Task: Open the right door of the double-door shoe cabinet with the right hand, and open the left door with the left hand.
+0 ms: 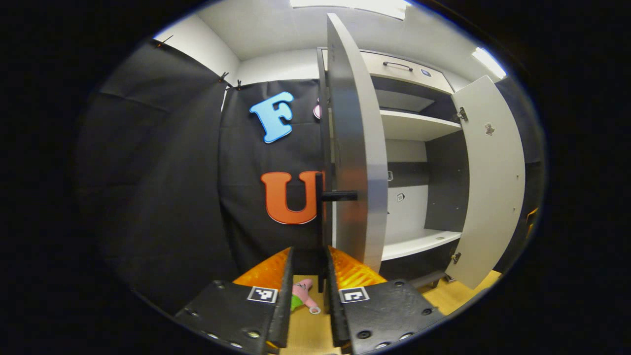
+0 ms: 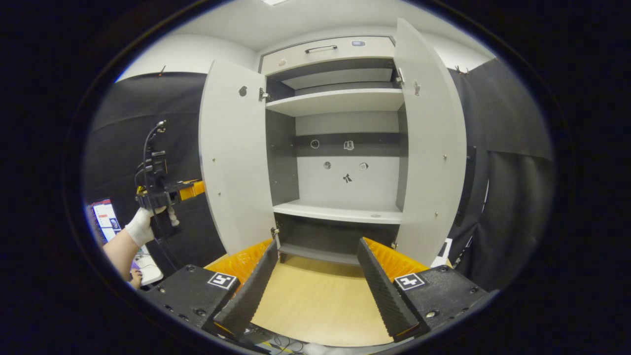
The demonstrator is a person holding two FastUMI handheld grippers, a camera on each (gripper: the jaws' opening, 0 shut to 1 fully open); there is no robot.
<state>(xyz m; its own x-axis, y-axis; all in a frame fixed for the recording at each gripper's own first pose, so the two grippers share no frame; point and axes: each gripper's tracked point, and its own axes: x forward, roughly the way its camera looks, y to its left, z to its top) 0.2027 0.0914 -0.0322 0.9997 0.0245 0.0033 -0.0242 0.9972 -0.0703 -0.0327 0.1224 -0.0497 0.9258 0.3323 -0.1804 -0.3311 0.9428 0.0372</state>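
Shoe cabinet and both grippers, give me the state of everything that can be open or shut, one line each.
Left door: swung wide open.
Right door: swung wide open.
Top drawer: shut.
Left gripper: fingers close together on either side of the left door's handle; contact unclear.
Right gripper: open, holding nothing, clear of the cabinet.

Left gripper [image 1: 309,276]: fingers set narrowly apart, nothing pressed between them; it is held up in a gloved hand [image 2: 139,227]. Right gripper [image 2: 315,276]: fingers spread wide, nothing held.
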